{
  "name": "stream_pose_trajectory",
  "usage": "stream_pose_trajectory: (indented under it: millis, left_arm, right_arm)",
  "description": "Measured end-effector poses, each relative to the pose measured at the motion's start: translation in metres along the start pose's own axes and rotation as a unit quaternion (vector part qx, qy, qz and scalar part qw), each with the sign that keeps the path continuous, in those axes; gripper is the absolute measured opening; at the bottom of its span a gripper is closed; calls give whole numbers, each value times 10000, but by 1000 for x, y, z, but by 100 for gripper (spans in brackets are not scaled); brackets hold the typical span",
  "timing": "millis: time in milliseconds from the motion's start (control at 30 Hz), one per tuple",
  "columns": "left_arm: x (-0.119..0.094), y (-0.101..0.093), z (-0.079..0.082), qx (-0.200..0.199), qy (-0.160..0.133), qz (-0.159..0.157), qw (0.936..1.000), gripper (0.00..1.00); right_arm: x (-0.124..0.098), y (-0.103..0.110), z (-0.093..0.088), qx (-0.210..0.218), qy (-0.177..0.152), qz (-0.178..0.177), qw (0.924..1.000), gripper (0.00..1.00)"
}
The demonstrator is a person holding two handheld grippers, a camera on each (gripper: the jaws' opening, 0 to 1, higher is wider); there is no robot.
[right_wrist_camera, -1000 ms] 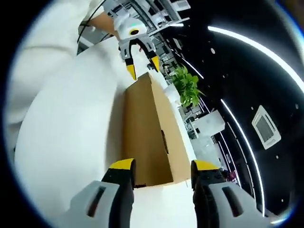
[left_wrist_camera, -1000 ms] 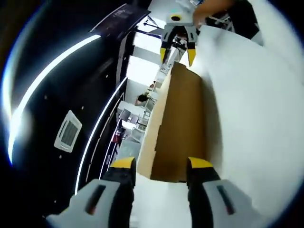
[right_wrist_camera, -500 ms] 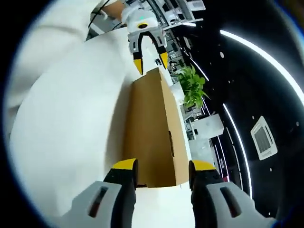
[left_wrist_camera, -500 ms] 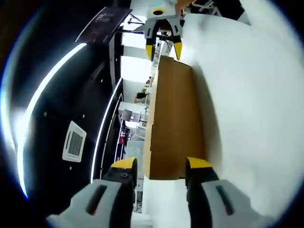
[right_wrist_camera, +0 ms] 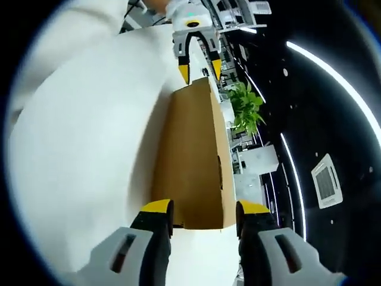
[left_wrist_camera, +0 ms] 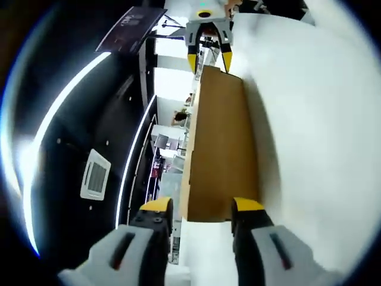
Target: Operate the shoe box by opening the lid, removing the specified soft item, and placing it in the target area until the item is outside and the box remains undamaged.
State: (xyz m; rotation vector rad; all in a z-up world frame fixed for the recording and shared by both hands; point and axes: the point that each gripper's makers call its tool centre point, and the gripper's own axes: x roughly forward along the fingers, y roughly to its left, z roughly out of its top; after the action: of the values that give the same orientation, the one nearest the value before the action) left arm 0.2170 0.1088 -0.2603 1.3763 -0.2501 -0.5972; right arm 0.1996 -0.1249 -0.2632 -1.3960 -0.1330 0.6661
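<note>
Shoe box (left_wrist_camera: 221,143), lid shut; opening step in hand.
You have the left gripper (left_wrist_camera: 201,207) at one end of the box on the white table (left_wrist_camera: 309,149) and the right gripper (right_wrist_camera: 197,210) at the opposite end, both spread, gripping nothing. Next: seemingly lift the lid edge evenly; contact is unclear.

The shoe box (left_wrist_camera: 221,143) lies on the table (left_wrist_camera: 309,131) between the left gripper (left_wrist_camera: 201,207) and the right gripper (left_wrist_camera: 209,59).

Both tools closed in on the box (left_wrist_camera: 220,143) ends: the left tool (left_wrist_camera: 200,210) and right tool (right_wrist_camera: 198,210) each neared its near edge.
</note>
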Motion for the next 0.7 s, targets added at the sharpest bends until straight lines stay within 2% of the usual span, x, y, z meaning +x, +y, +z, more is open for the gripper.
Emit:
stream_pose_trajectory:
  millis: [200,533,700]
  left_arm:
    - [1,1,1,-5,-8,71,10000,37]
    - [3,-1,-1,70,-16,47,10000,37]
    - [5,-7,-2,339,93,41,9994,37]
  right_arm:
    - [4,2,-4,-2,66,-1,10000,42]
    - [4,-4,0,-92,15,-117,9999,42]
    - [5,-2,-1,-211,33,-108,9997,42]
